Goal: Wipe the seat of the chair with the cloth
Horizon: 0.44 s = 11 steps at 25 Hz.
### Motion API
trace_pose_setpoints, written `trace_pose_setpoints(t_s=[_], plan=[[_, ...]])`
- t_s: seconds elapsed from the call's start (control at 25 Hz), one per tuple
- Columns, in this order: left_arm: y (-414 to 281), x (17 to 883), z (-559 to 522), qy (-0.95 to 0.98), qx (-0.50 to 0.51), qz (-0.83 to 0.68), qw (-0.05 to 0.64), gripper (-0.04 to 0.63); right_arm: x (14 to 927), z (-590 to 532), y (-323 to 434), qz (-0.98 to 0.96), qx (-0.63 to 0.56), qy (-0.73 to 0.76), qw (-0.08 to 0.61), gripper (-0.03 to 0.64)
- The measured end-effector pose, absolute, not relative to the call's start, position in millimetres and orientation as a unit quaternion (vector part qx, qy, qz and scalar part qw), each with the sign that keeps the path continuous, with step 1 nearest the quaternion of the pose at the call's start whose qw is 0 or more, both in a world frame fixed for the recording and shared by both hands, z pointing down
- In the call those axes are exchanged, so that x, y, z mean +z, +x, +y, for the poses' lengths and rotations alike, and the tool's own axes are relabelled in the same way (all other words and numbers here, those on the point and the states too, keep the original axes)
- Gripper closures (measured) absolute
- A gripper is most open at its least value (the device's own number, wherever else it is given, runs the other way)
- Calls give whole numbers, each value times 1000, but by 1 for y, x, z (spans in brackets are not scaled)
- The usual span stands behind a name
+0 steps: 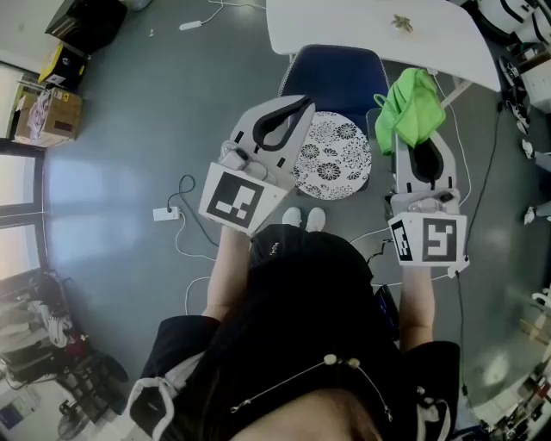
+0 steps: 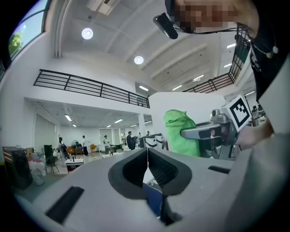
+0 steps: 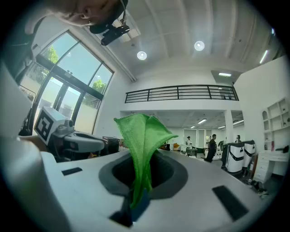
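Note:
The chair stands below me in the head view, with a blue back [image 1: 334, 73] and a round black-and-white patterned seat [image 1: 334, 157]. A green cloth [image 1: 411, 108] sticks up out of my right gripper [image 1: 424, 142], which is shut on it to the right of the seat. In the right gripper view the cloth [image 3: 143, 136] rises from between the pads. My left gripper [image 1: 301, 108] hovers over the seat's left edge, shut with nothing in it; its pads [image 2: 156, 165] touch. Both grippers are held high, well above the seat. From the left gripper view the cloth [image 2: 178, 133] shows at the right.
A white table [image 1: 344, 26] stands just beyond the chair. Cables and a power strip [image 1: 165, 213] lie on the grey floor at the left. Cardboard boxes [image 1: 47, 112] sit by the window at far left. My white shoes [image 1: 306, 218] stand right before the seat.

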State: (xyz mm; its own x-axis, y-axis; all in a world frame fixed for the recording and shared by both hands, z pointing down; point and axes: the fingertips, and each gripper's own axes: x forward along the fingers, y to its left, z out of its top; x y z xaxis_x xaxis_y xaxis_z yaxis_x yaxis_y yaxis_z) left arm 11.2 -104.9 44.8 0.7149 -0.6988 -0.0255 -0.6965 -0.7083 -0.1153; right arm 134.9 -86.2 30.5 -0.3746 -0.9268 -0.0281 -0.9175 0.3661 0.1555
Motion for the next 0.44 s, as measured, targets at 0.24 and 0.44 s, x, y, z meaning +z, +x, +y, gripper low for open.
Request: trace_pose_setpoints(t_s=[0.24, 0.44], plan=[[-3, 45, -102, -914, -12, 401, 51, 588, 24, -88, 141, -824, -79, 561, 29, 566], [-3, 48, -100, -914, -19, 403, 55, 588, 25, -89, 141, -826, -81, 557, 30, 566]])
